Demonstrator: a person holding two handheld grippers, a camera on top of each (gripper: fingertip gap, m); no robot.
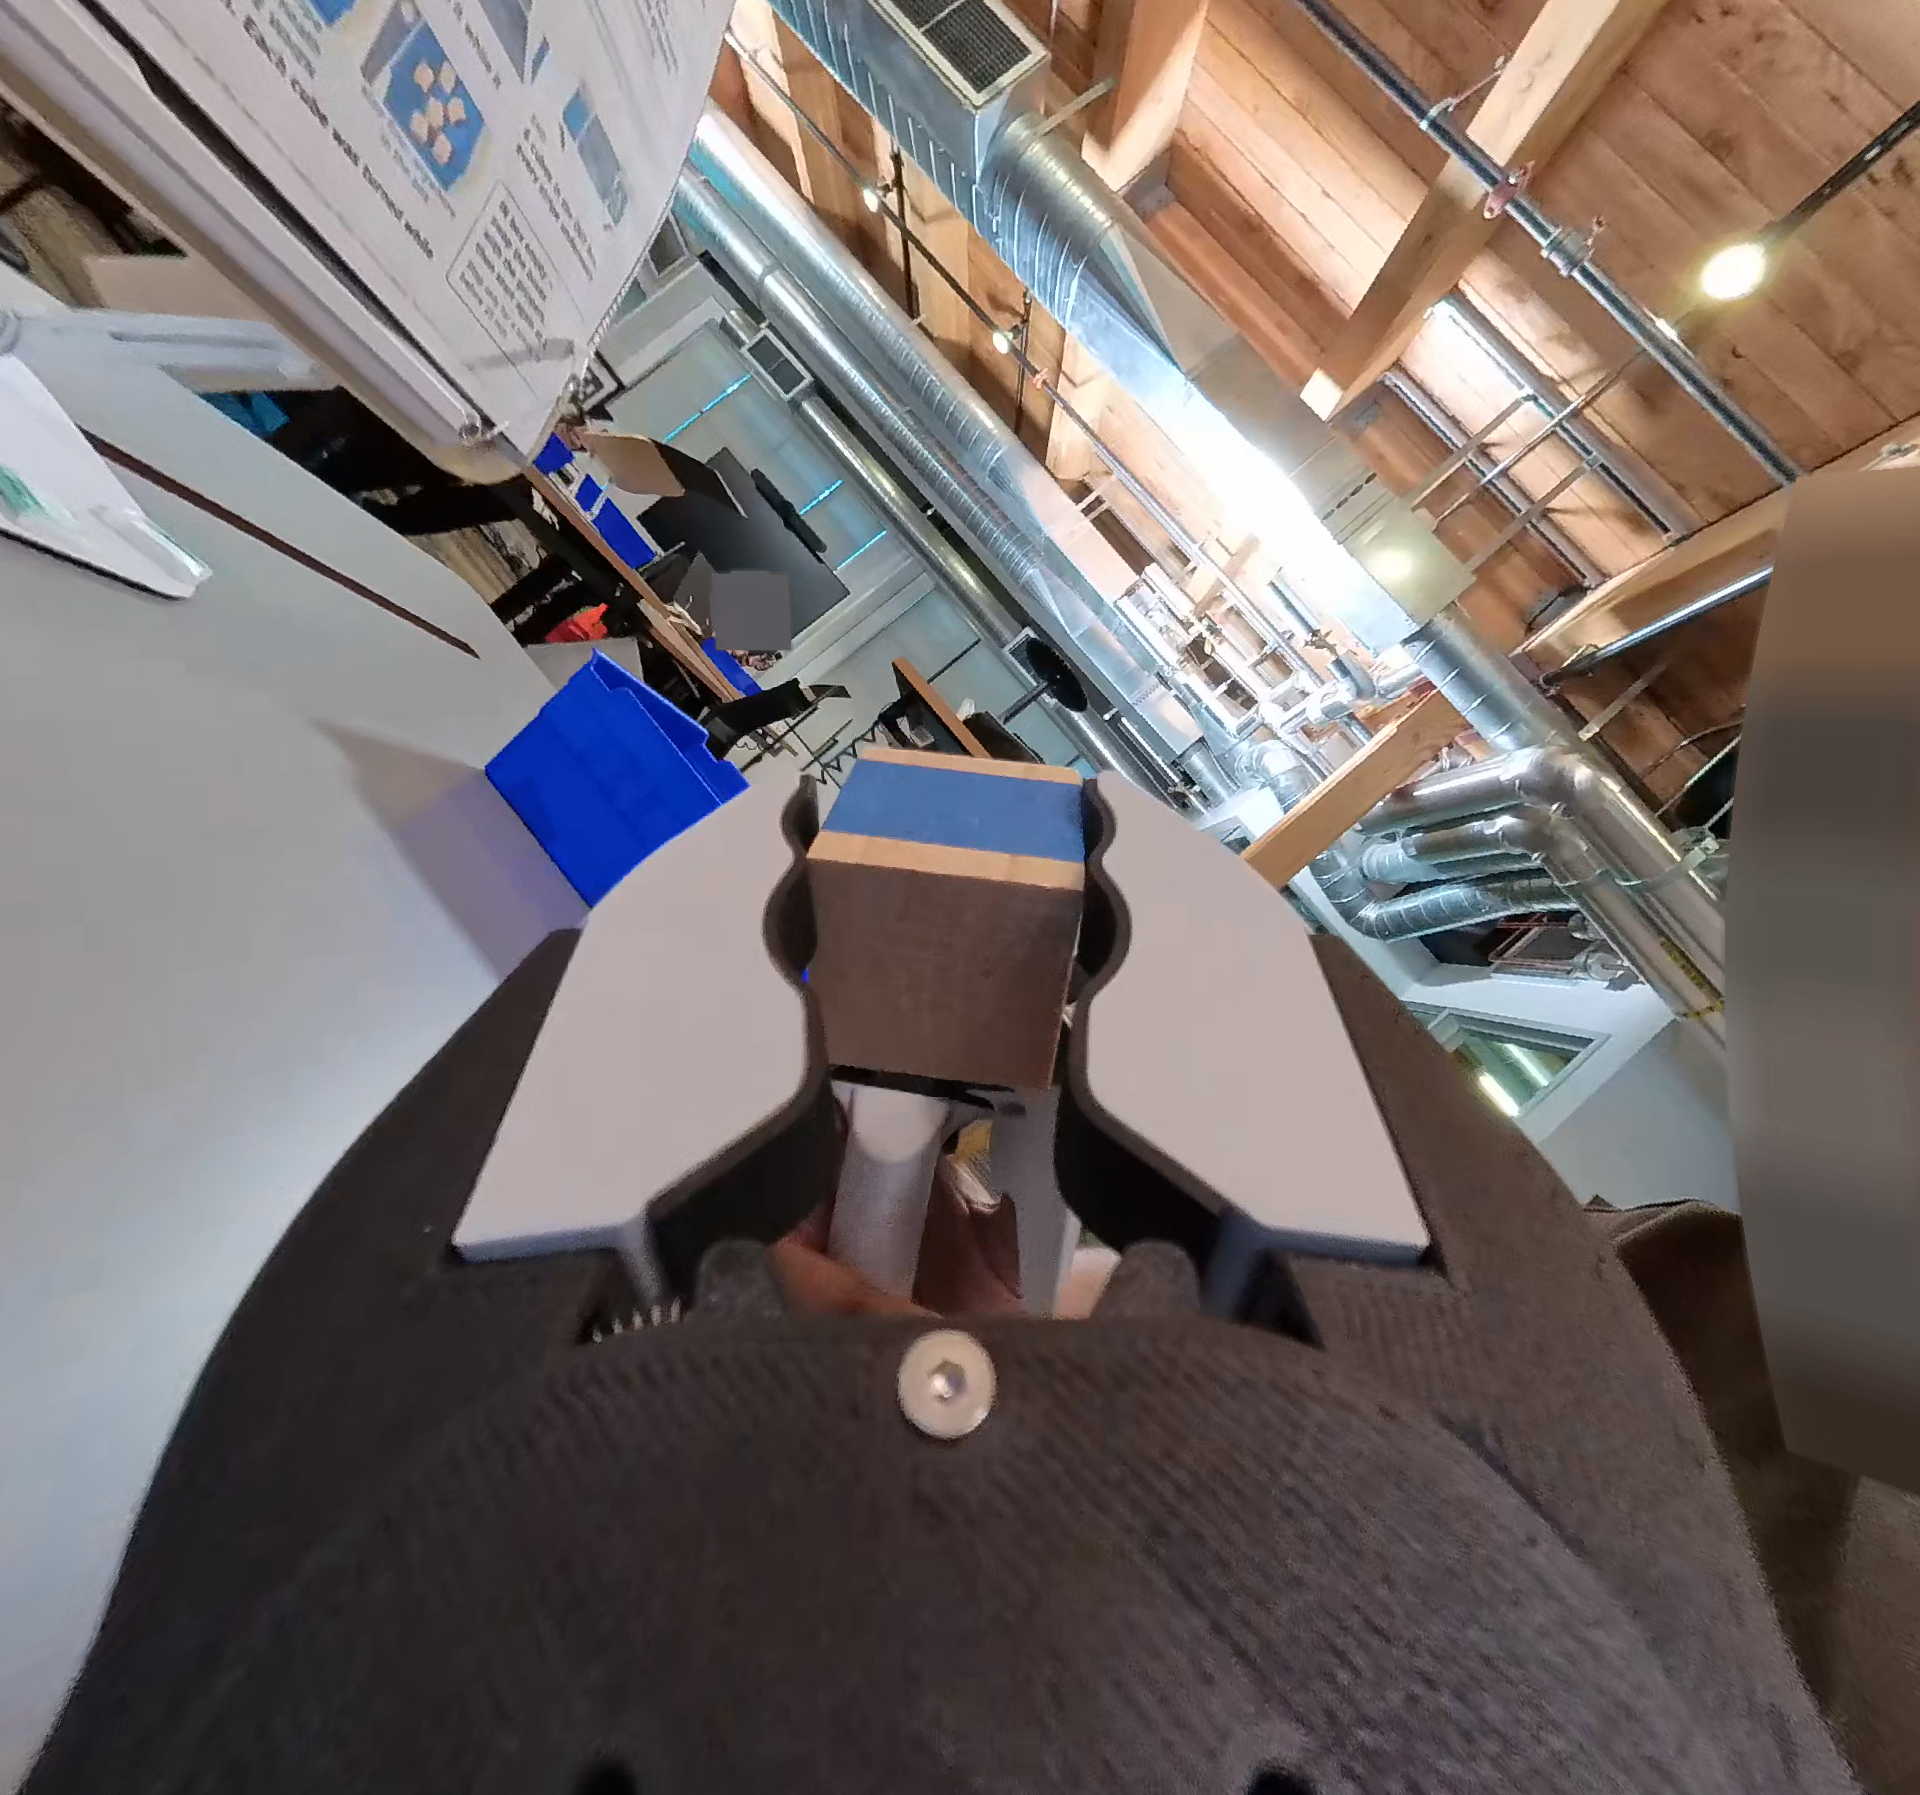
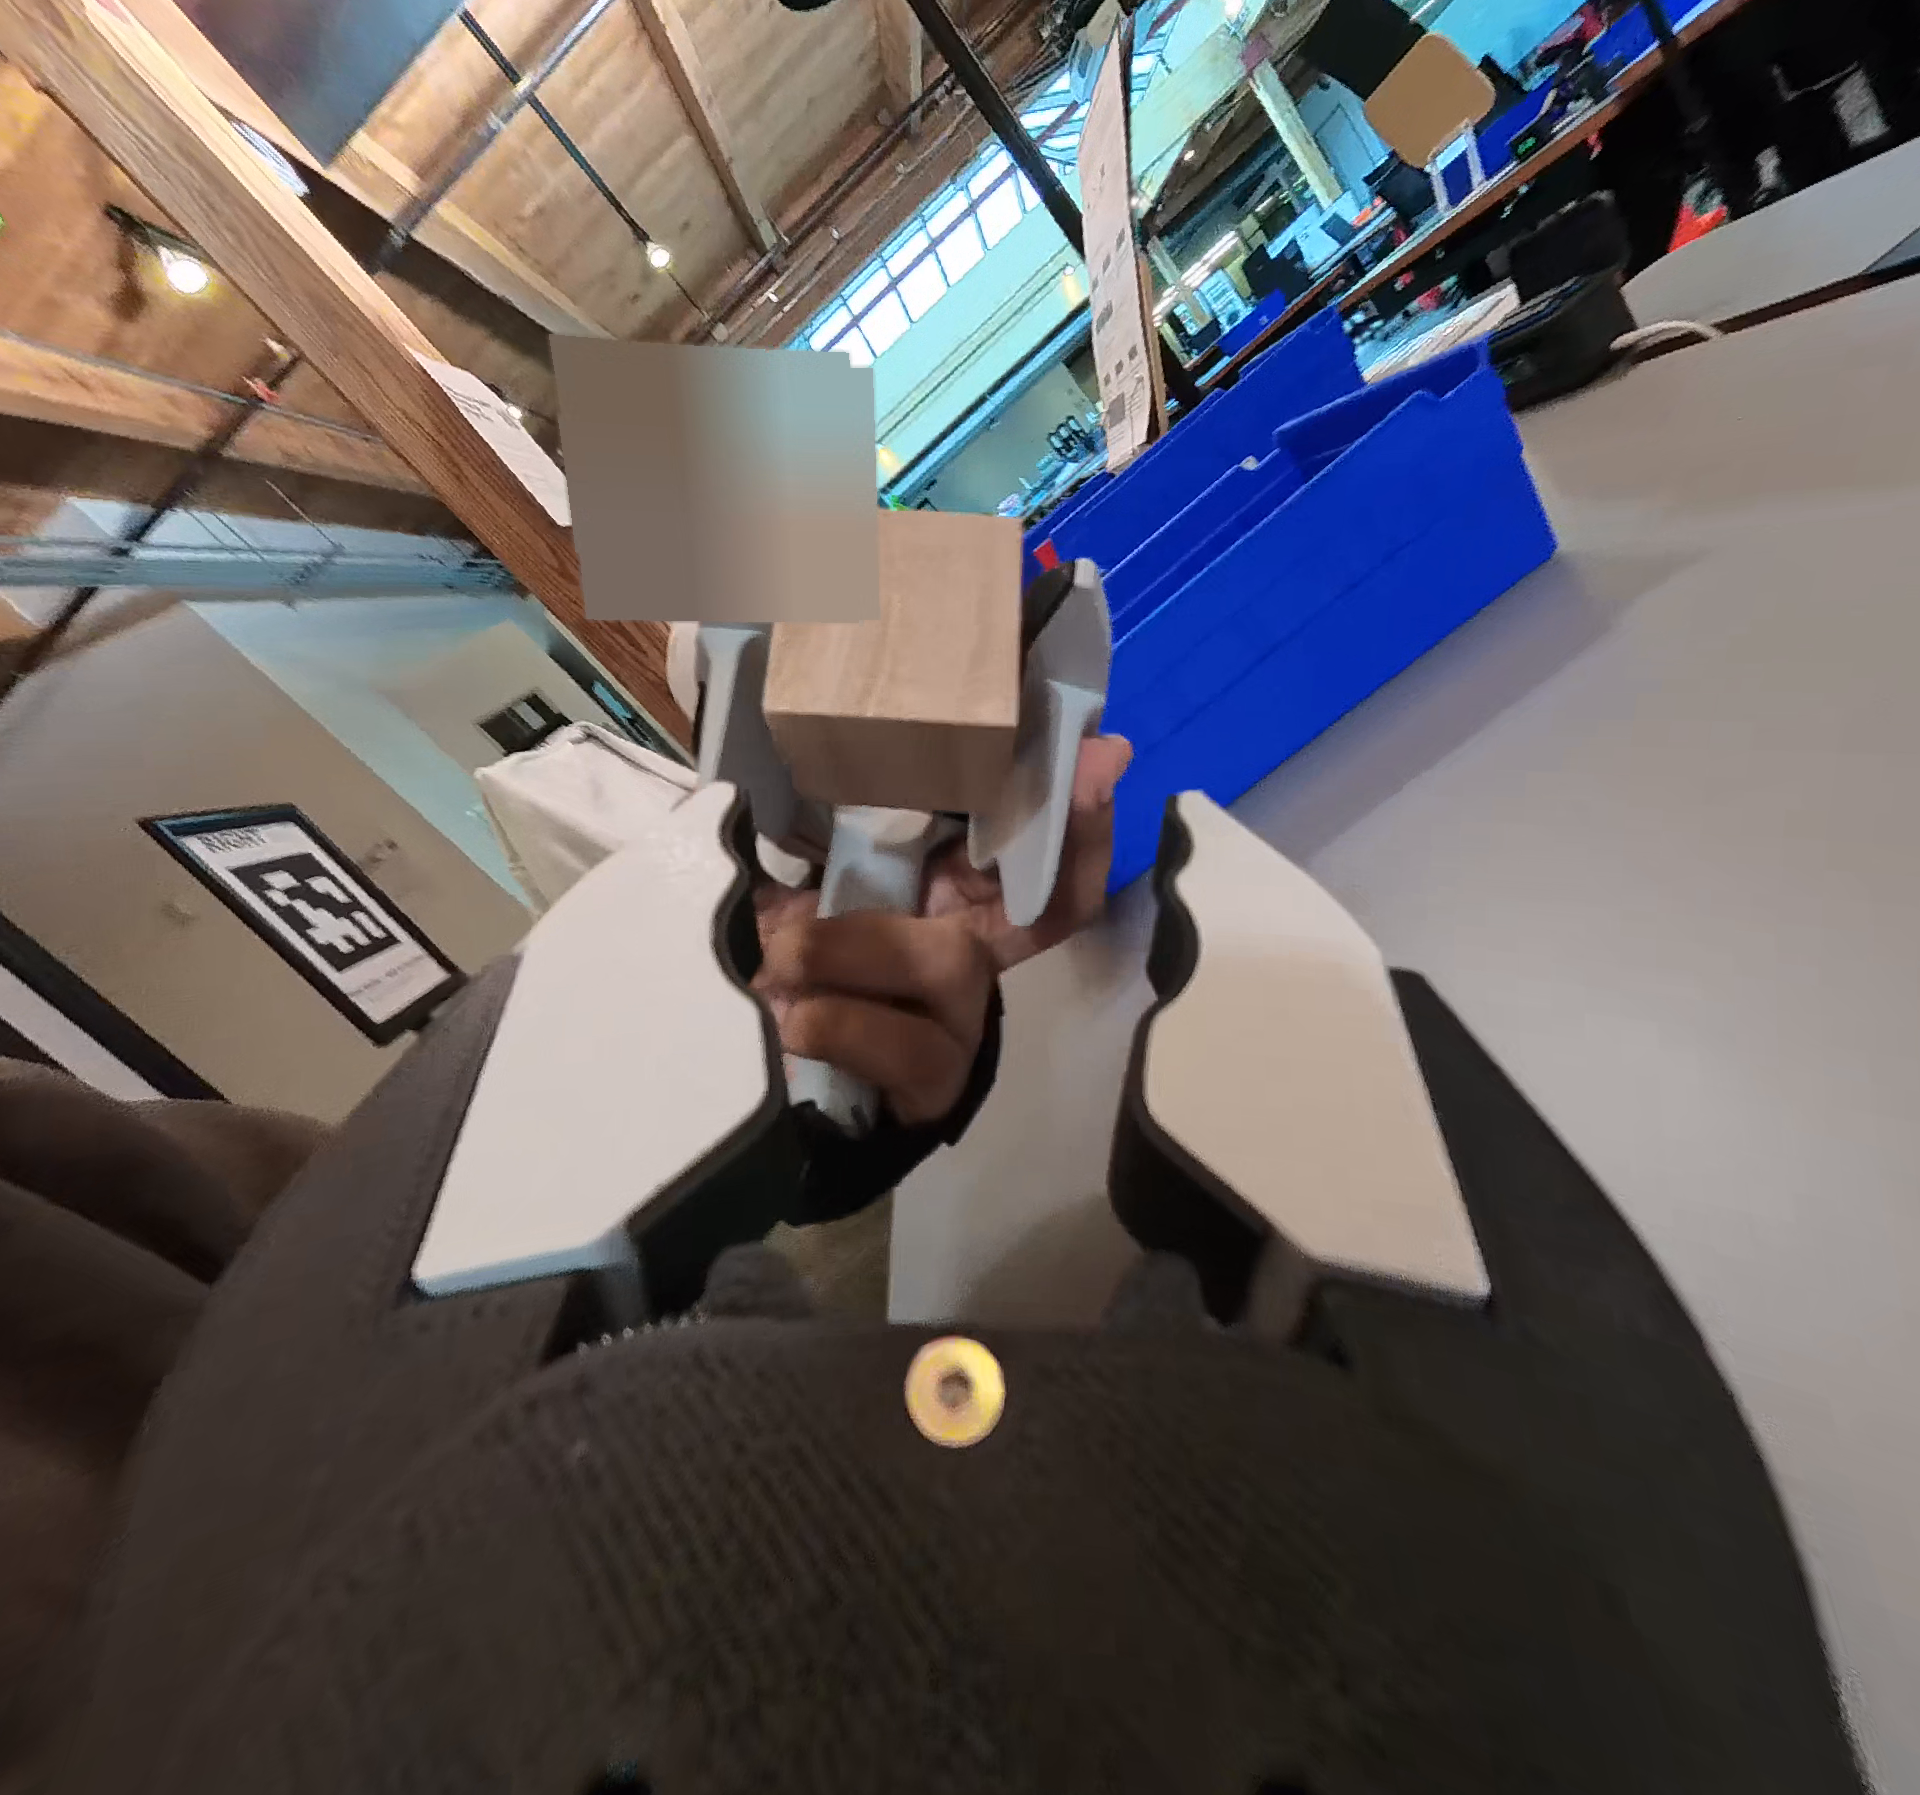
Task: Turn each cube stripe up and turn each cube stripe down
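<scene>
Gripping the striped cube (image 1: pixel 951 898), the left hand-held gripper (image 1: pixel 940 872) faces the open right hand-held gripper (image 2: pixel 951 898).

The cube (image 1: pixel 940 924) is pale wood with a blue stripe (image 1: pixel 951 812) across one face, its near side in dark shadow. The fingers (image 1: pixel 665 1018) are light grey on black bodies — the bin (image 2: pixel 1320 561) bright blue, the table (image 2: pixel 1662 810) grey-white.

A workshop or lab in a converted industrial hall: bare timber ceiling (image 1: pixel 1351 83) with joists, exposed silver ducts (image 1: pixel 1039 218) and a vent grille (image 1: pixel 951 15), spot lamps, long benches (image 2: pixel 1558 176) crowded with gear, blue plastic bins (image 2: pixel 1351 550) on a grey surface (image 2: pixel 1662 810), a printed poster (image 1: pixel 468 83), and a framed black-and-white marker (image 2: pixel 307 914) on the wall.
</scene>
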